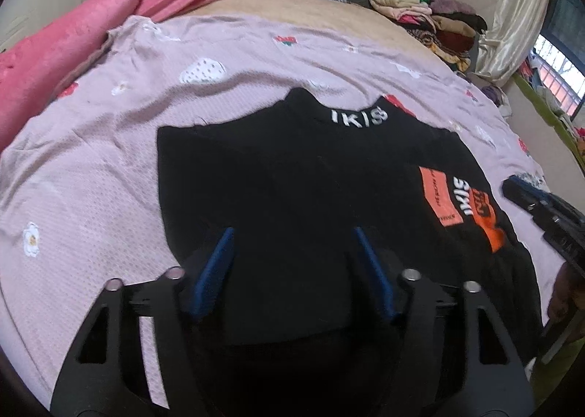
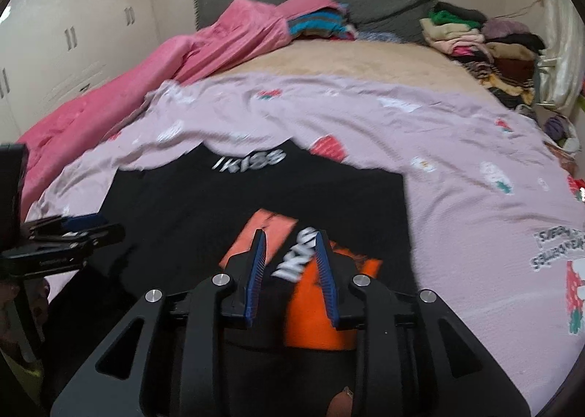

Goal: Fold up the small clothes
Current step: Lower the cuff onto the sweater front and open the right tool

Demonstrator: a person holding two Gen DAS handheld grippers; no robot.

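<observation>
Across the bed [image 2: 329,62] we spread the black top [image 1: 292,179] flat for folding; left hand-held gripper [image 1: 294,234] and right hand-held gripper [image 2: 290,237] hover released, grasping nothing.

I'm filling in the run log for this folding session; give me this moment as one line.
stage: pre-fold | black top flat on lilac sheet | left gripper open above it | right gripper open over orange print
</observation>
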